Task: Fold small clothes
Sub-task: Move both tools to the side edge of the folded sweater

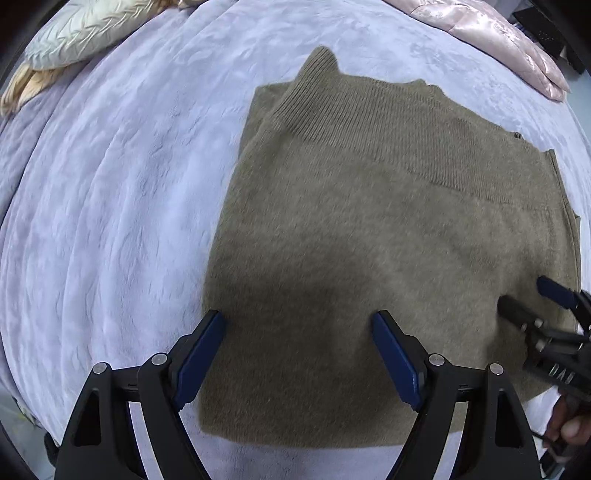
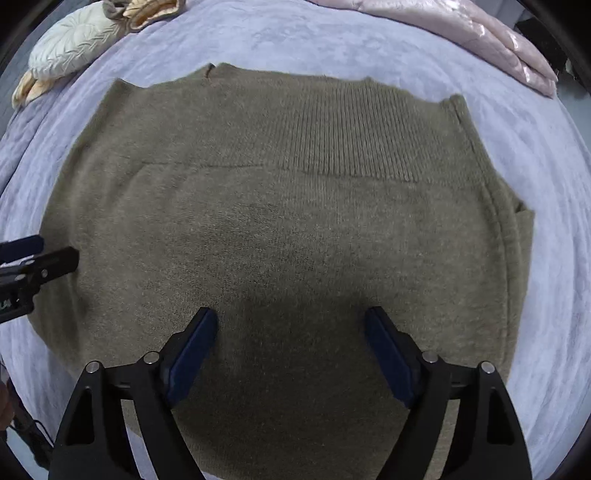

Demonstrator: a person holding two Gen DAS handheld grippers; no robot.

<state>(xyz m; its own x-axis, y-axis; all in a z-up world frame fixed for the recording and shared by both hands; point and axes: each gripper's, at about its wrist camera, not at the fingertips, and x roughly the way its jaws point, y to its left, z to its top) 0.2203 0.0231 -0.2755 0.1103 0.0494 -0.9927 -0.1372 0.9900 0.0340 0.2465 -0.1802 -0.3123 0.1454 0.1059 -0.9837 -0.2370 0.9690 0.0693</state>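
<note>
An olive-brown knit sweater (image 1: 388,229) lies folded flat on a pale lavender bedspread (image 1: 110,221), its ribbed band toward the far edge. My left gripper (image 1: 299,321) hangs open above the sweater's near left corner, nothing between its blue pads. The right gripper (image 1: 528,295) shows at the right edge of that view, over the sweater's right side. In the right wrist view the sweater (image 2: 295,221) fills the middle, and my right gripper (image 2: 291,317) stands open above its near part with nothing between the fingers. The left gripper (image 2: 48,251) pokes in from the left edge there.
A cream quilted pillow (image 1: 77,33) and a yellowish cloth (image 1: 26,88) lie at the far left of the bed. A pink satin quilt (image 1: 498,40) is bunched at the far right. A hand (image 1: 569,424) shows at the lower right, past the bedspread (image 2: 554,166).
</note>
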